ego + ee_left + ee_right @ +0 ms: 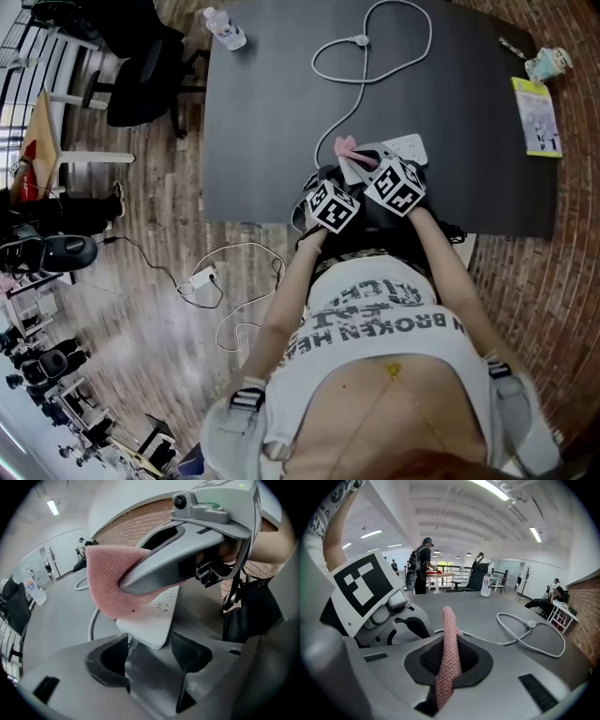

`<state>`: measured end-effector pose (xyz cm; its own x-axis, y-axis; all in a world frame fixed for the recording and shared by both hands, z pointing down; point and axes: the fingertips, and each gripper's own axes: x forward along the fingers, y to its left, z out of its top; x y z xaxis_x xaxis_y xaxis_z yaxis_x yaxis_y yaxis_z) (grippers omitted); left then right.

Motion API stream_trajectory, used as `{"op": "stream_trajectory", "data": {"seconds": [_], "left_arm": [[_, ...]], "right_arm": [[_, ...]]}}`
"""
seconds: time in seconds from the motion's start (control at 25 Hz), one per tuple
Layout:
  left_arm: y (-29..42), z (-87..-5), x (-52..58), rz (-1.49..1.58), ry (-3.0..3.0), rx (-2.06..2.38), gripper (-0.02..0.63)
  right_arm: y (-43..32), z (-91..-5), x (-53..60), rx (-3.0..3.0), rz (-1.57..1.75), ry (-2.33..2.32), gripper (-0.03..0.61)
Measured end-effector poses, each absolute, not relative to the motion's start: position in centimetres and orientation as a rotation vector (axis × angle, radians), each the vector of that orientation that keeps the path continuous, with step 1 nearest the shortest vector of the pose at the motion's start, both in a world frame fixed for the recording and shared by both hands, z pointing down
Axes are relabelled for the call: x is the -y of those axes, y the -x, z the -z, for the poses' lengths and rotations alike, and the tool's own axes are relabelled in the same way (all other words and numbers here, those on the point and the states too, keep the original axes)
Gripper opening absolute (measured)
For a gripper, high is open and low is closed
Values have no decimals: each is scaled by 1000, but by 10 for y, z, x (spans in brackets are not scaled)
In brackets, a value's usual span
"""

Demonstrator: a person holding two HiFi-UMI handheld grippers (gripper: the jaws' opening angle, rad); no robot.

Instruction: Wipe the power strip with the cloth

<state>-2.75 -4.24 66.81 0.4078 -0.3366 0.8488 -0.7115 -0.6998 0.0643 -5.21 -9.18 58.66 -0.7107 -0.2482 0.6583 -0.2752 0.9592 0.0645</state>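
Squarely between the spread jaws of the left gripper (149, 643) lies one end of the white power strip (157, 616), which rests flat near the front edge of the dark bench (272, 112). The pads stand clear of its sides, seemingly placed to pinch and steady it so that it will not slide under the rubbing. Over the strip's top, the right gripper (450, 651) is clamped tight on a pink cloth (105, 581), with a fold hanging free beyond its tip to meet the plastic; whether it touches yet cannot be told. Wiping appears about to begin. The strip's grey cord (375, 56) loops away across the bench, well apart from a water bottle (225, 28) and a yellow booklet (536, 117) toward the far corners.
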Motion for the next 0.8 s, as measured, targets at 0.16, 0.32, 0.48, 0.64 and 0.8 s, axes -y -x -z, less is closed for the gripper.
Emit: {"op": "stream_trajectory", "data": {"seconds": [0.16, 0.32, 0.48, 0.64, 0.8], "left_arm": [[29, -671, 45, -1226, -2253, 874, 272], [30, -674, 46, -1218, -2270, 873, 270], [31, -675, 47, -1212, -2295, 870, 264], [32, -676, 47, -1222, -2290, 864, 262], [32, -677, 47, -1233, -2278, 853, 262]], "right_arm": [[61, -598, 87, 2380, -63, -267, 17], [66, -614, 83, 2355, -78, -193, 17], [68, -628, 83, 2327, -127, -174, 17], [71, -635, 87, 2309, -117, -197, 17], [72, -637, 87, 2301, -125, -204, 17]]}}
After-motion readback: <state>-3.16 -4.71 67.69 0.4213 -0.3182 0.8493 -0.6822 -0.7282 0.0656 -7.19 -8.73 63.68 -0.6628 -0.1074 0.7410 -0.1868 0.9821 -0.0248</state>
